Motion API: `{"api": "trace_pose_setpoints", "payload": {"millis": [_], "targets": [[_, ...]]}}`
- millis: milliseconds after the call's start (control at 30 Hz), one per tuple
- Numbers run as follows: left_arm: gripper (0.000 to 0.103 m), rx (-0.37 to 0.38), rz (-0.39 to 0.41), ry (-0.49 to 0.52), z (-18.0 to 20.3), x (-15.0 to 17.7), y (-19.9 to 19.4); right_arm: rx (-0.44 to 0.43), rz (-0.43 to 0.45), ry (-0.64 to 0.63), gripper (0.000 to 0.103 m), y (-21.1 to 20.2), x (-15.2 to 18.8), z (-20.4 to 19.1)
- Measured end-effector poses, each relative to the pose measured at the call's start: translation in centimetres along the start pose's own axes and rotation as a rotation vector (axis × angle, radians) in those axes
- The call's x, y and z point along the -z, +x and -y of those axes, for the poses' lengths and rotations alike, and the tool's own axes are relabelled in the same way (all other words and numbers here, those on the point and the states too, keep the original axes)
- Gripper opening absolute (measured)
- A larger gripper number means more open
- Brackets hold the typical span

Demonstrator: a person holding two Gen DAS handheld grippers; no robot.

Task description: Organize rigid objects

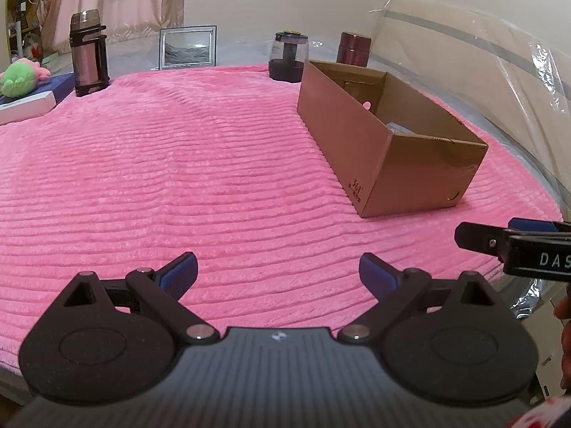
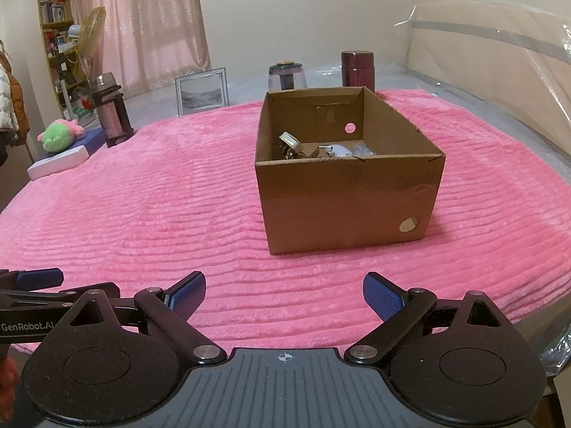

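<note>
An open brown cardboard box (image 2: 342,207) stands on the pink ribbed blanket (image 2: 178,221), straight ahead in the right wrist view and at the right (image 1: 374,149) in the left wrist view. Several small items (image 2: 296,146), one with a round metal cap, lie inside it. My right gripper (image 2: 284,294) hovers open over the blanket near its front edge, nothing between its blue pads. My left gripper (image 1: 278,273) is also open and empty, low over the blanket to the left of the box. The right gripper's finger (image 1: 474,237) shows at the left wrist view's right edge.
Along the blanket's far edge stand a pink-and-black thermos (image 1: 87,53), a silver picture frame (image 1: 187,48), a glass jar with a dark base (image 1: 288,57) and a maroon canister (image 1: 353,50). A green plush toy (image 1: 18,78) lies on flat boxes at far left. Plastic-wrapped board (image 2: 499,71) leans at right.
</note>
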State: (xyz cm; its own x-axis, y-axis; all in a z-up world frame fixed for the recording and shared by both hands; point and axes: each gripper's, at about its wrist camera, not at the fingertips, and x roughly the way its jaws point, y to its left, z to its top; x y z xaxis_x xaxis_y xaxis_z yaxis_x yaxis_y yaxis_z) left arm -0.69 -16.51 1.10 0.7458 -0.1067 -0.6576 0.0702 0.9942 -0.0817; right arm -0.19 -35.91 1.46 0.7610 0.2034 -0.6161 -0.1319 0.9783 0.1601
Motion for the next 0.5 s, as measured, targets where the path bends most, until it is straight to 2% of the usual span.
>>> {"api": "trace_pose_setpoints", "payload": {"millis": [500], "targets": [[0.095,0.007,0.003,0.004,0.21,-0.18,0.08,0.0,0.001,0.0,0.092,-0.2,-0.12,0.0]]}}
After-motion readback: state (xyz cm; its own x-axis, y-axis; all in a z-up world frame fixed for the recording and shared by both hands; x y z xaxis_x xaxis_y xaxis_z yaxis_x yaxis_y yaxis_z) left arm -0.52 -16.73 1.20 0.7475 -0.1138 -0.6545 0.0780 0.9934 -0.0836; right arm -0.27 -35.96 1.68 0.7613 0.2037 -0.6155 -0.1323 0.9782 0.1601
